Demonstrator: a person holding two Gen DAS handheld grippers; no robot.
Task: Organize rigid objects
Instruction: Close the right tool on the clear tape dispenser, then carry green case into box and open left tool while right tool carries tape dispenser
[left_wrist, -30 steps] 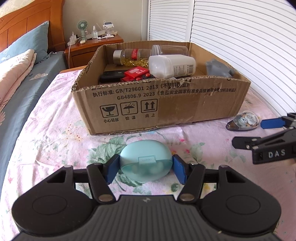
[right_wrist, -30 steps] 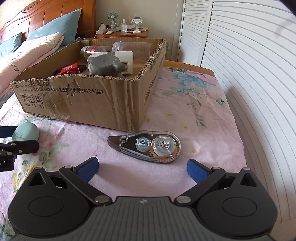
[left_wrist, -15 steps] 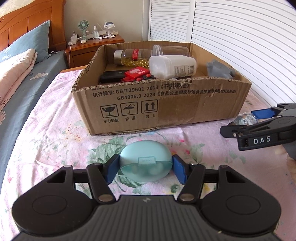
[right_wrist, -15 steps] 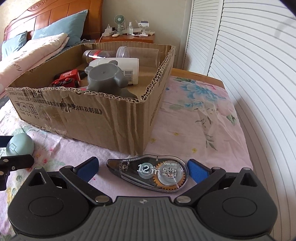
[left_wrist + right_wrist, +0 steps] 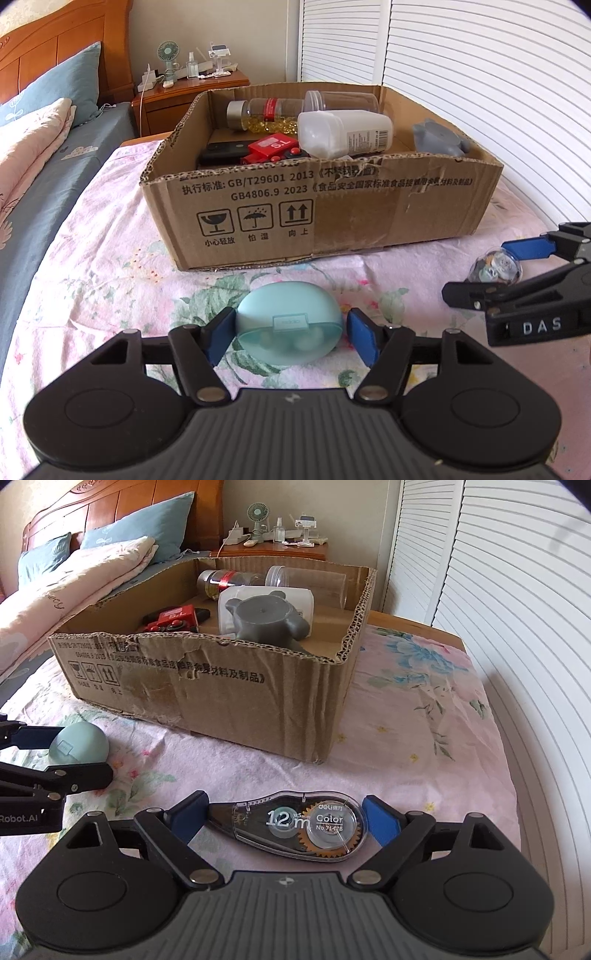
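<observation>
With both items lying on the bedsheet near the box [image 5: 321, 206]: left gripper [image 5: 291, 336] opening around slick, light earbud case [image 5: 288, 326], right gripper [image 5: 282, 821] closing lengthwise on stiff, brittle-looking tape dispenser [image 5: 295, 827], pads not yet pressing.

A pale teal, egg-shaped earbud case [image 5: 288, 328] is seen lying flat on the floral sheet just before the cardboard box [image 5: 369, 206]. A clear correction tape dispenser [image 5: 295, 825], marked "12m" and showing a gold gear, lies flat near the box's right corner. Bottles, a red toy and a grey object are lodged inside the box.
</observation>
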